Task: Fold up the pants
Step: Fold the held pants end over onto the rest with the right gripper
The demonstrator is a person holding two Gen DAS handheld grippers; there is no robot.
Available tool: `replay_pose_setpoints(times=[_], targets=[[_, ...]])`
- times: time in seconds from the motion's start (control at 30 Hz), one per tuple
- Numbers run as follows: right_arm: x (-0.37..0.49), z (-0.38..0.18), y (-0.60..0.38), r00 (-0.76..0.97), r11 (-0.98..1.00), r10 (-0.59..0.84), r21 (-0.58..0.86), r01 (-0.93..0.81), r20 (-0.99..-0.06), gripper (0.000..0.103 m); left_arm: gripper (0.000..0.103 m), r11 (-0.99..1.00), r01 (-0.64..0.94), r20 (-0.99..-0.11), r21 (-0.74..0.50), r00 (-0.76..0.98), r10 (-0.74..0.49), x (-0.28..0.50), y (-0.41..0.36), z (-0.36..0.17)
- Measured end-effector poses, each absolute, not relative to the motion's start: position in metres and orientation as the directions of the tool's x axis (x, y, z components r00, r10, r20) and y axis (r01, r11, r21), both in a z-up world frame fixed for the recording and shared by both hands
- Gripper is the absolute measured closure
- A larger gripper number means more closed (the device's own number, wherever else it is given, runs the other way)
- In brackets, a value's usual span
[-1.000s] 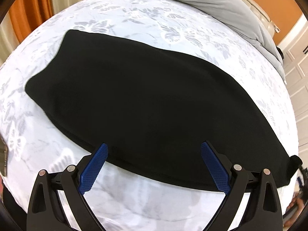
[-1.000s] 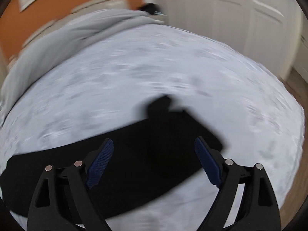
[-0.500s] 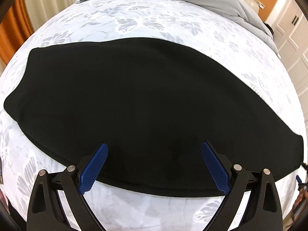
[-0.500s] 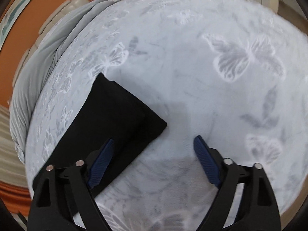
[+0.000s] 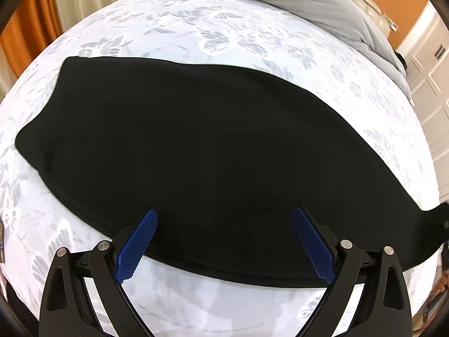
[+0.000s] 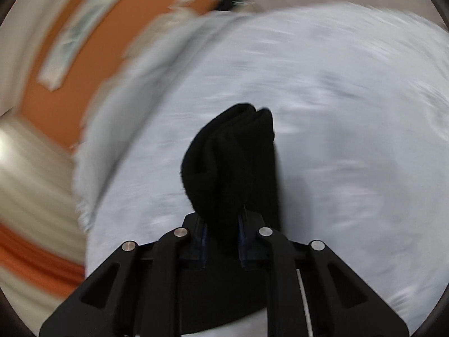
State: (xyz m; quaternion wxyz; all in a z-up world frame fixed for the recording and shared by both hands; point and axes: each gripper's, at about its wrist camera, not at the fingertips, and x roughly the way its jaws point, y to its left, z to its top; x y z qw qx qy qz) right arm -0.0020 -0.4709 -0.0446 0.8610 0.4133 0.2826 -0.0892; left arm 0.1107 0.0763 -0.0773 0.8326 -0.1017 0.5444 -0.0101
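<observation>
Right wrist: right gripper (image 6: 223, 236) just closed, clamping black pants (image 6: 233, 154).

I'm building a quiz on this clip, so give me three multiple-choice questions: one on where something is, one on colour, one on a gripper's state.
1. Where do the black fabric pants lie?
A. on a wooden floor
B. on the white butterfly-print bedsheet
C. in a basket

2. What colour are the left gripper finger pads?
A. blue
B. red
C. green

3. What is the right gripper doing?
A. wide open
B. shut on nothing
C. shut on the pants

Key: B, sheet surrounds them; A, blue ribbed pads; C, black fabric bunches from its closed jaws, which have just been closing.
</observation>
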Motion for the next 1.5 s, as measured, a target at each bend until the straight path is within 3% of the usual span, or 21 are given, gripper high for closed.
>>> replay_pose_setpoints(times=[0.1,0.2,0.43,0.57,0.67,0.73,0.77,0.83,1.0,1.13,1.17,1.2,1.23,1.3,1.43,1.47,1.5], targets=[[0.023,-0.017,-0.401,0.851,0.715,0.212,0.67,0.2,-0.48,0.088,0.008,0.972,-0.132,-0.901,-0.194,0.416,-0.123,0.11,0.095,-0.074],[0.047,-0.008,-0.334,0.829,0.762,0.318,0.644,0.066,-0.461,0.088,0.008,0.965,-0.165,-0.897,-0.206,0.427,-0.118,0.107,0.114,-0.071],[0.106,-0.051,-0.172,0.638,0.812,0.507,0.57,-0.128,-0.579,0.085,0.008,0.955,-0.22,-0.892,-0.197,0.445,-0.082,0.095,0.164,-0.066],[0.113,-0.098,-0.108,0.508,0.897,0.436,0.406,-0.176,-0.742,0.079,0.008,0.953,-0.242,-0.899,-0.184,0.433,-0.064,0.092,0.188,-0.071],[0.103,-0.085,-0.102,0.549,0.913,0.407,0.342,-0.222,-0.73,0.069,0.008,0.948,-0.252,-0.906,-0.193,0.416,-0.074,0.092,0.202,-0.074],[0.102,-0.069,-0.111,0.564,0.9,0.432,0.373,-0.224,-0.704,0.051,0.008,0.943,-0.259,-0.907,-0.21,0.411,-0.089,0.09,0.21,-0.074],[0.101,-0.061,-0.118,0.593,0.896,0.437,0.387,-0.219,-0.676,0.047,0.008,0.937,-0.269,-0.906,-0.221,0.413,-0.095,0.091,0.215,-0.073],[0.096,-0.053,-0.13,0.629,0.896,0.433,0.382,-0.225,-0.646,0.045,0.008,0.922,-0.305,-0.902,-0.24,0.42,-0.095,0.095,0.228,-0.072],[0.094,-0.059,-0.102,0.609,0.936,0.349,0.228,-0.27,-0.712,0.045,0.008,0.887,-0.376,-0.899,-0.267,0.429,-0.089,0.09,0.25,-0.071],[0.086,-0.069,-0.06,0.615,0.921,0.329,0.1,-0.377,-0.717,0.033,0.008,0.893,-0.367,-0.899,-0.26,0.429,-0.085,0.088,0.249,-0.07],[0.086,-0.073,-0.052,0.618,0.918,0.316,0.068,-0.39,-0.72,0.033,0.008,0.894,-0.365,-0.9,-0.261,0.428,-0.088,0.088,0.25,-0.07],[0.09,-0.081,-0.043,0.618,0.917,0.289,0.025,-0.399,-0.731,0.044,0.008,0.893,-0.365,-0.899,-0.265,0.428,-0.092,0.087,0.252,-0.07],[0.091,-0.088,-0.039,0.618,0.919,0.261,-0.005,-0.394,-0.742,0.071,0.008,0.89,-0.365,-0.898,-0.272,0.428,-0.099,0.086,0.253,-0.07],[0.1,-0.096,-0.036,0.612,0.923,0.248,-0.007,-0.384,-0.751,0.08,0.008,0.878,-0.374,-0.894,-0.298,0.431,-0.12,0.087,0.261,-0.071],[0.102,-0.076,-0.029,0.615,0.905,0.354,0.094,-0.414,-0.705,0.083,0.008,0.846,-0.42,-0.884,-0.327,0.453,-0.116,0.088,0.279,-0.072],[0.103,-0.078,-0.023,0.598,0.895,0.368,0.096,-0.436,-0.712,0.08,0.008,0.839,-0.438,-0.885,-0.322,0.453,-0.103,0.09,0.285,-0.074],[0.104,-0.081,-0.018,0.577,0.888,0.369,0.093,-0.45,-0.729,0.07,0.008,0.828,-0.462,-0.889,-0.318,0.45,-0.091,0.093,0.292,-0.078]])
